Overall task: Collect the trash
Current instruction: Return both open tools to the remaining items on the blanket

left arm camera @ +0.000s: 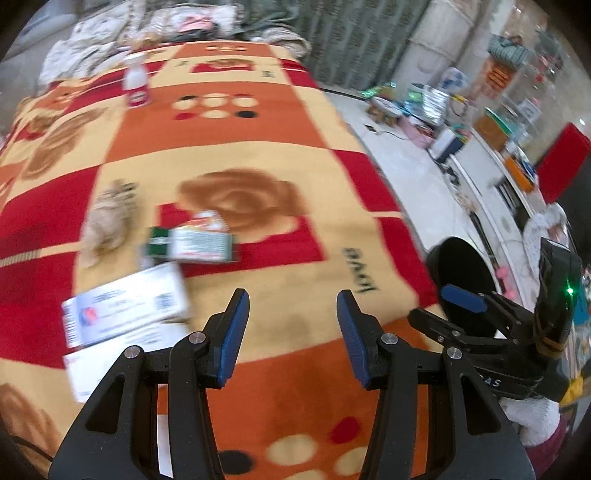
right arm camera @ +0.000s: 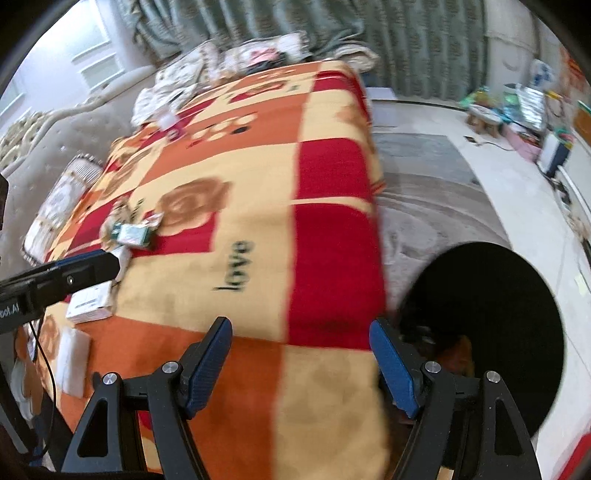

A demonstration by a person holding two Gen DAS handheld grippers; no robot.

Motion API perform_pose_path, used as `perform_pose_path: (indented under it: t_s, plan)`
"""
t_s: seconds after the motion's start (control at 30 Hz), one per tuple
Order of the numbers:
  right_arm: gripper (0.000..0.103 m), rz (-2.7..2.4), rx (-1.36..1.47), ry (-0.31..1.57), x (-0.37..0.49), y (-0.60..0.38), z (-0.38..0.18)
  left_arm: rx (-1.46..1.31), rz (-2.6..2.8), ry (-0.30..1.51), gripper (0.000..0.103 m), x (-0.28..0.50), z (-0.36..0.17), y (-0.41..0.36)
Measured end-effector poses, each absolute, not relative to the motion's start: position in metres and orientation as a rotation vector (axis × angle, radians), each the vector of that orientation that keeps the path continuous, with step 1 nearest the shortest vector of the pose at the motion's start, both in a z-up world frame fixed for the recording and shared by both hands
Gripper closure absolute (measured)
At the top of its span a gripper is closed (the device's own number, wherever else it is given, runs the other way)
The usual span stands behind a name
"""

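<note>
My left gripper (left arm camera: 293,328) is open and empty above the patterned blanket (left arm camera: 258,147). Ahead and to its left lie a white carton (left arm camera: 125,310), a green and white box (left arm camera: 192,245), a crumpled brown paper (left arm camera: 110,218) and a flat white paper (left arm camera: 110,369). A white bottle (left arm camera: 136,83) stands far back. My right gripper (right arm camera: 300,354) is open and empty over the bed's near edge. The black trash bin (right arm camera: 491,332) stands on the floor to its right; it also shows in the left wrist view (left arm camera: 465,280). The same box (right arm camera: 133,234) and carton (right arm camera: 90,302) show at left.
The bed edge drops to a grey rug (right arm camera: 436,206) on the right. Cluttered shelves and boxes (left arm camera: 480,122) line the far wall. Pillows and bedding (left arm camera: 110,33) lie at the head of the bed. The left gripper's finger (right arm camera: 74,273) reaches in from the left.
</note>
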State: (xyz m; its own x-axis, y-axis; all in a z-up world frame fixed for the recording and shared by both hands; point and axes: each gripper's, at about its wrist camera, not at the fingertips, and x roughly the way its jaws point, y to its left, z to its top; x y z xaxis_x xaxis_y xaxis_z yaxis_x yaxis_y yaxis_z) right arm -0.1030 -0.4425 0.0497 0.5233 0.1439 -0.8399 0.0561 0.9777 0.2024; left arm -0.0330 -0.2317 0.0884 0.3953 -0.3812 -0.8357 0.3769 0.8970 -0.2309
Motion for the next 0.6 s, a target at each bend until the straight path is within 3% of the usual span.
perform_pose_path:
  t_s: [0.6]
  plan:
    - [0.022,0.287,0.310,1.033,-0.004,-0.295,0.048,-0.135,-0.231,1.050,0.055,-0.008,0.078,-0.065]
